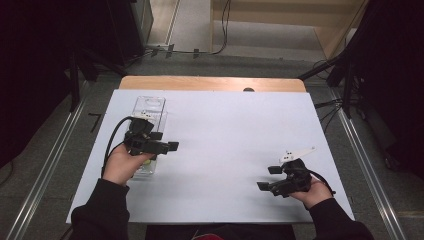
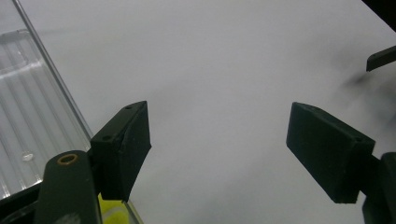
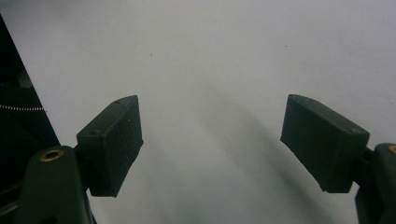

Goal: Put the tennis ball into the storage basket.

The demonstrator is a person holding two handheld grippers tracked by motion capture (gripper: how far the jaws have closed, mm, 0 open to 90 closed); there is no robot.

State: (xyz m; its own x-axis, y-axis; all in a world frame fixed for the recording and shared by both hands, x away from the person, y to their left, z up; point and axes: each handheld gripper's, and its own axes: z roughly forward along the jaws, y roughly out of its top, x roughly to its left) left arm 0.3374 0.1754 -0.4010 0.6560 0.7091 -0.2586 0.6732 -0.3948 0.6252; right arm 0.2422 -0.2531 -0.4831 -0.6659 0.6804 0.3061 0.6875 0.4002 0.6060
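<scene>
Left hand-held gripper (image 1: 171, 146) held level above the left half of the surface (image 1: 225, 135), jaws aimed toward the middle, spread apart with nothing between them. In the left gripper view, bare white sheet between the two black pads (image 2: 128, 144). Left hand (image 1: 122, 165) wrapped round the body from below, dark sleeve (image 1: 100, 210) coming in over the near edge, black cable (image 1: 112, 137) looping from the back of the tool.

Clear plastic box (image 1: 150, 107) lying directly under and behind that tool, long side running from near the far-left corner toward the near edge; ribbed transparent wall (image 2: 28, 107) at the left of the left gripper view. Something yellow-green (image 2: 112, 214) inside its near end, partly hidden by the hand; kind not tellable.

Right hand-held gripper (image 1: 268, 177) low over the near-right part of the surface, jaws also parted and pointing toward the left, empty. Right hand (image 1: 315, 192) gripping it from behind near the near edge, grey plate (image 1: 296, 154) standing up on top.

White sheet covering a wooden top (image 1: 210, 83), bare wood showing along the far edge. Grey floor (image 1: 60, 165) around, metal rails (image 1: 45, 170) along both sides, cables and dark stands at the far corners.
</scene>
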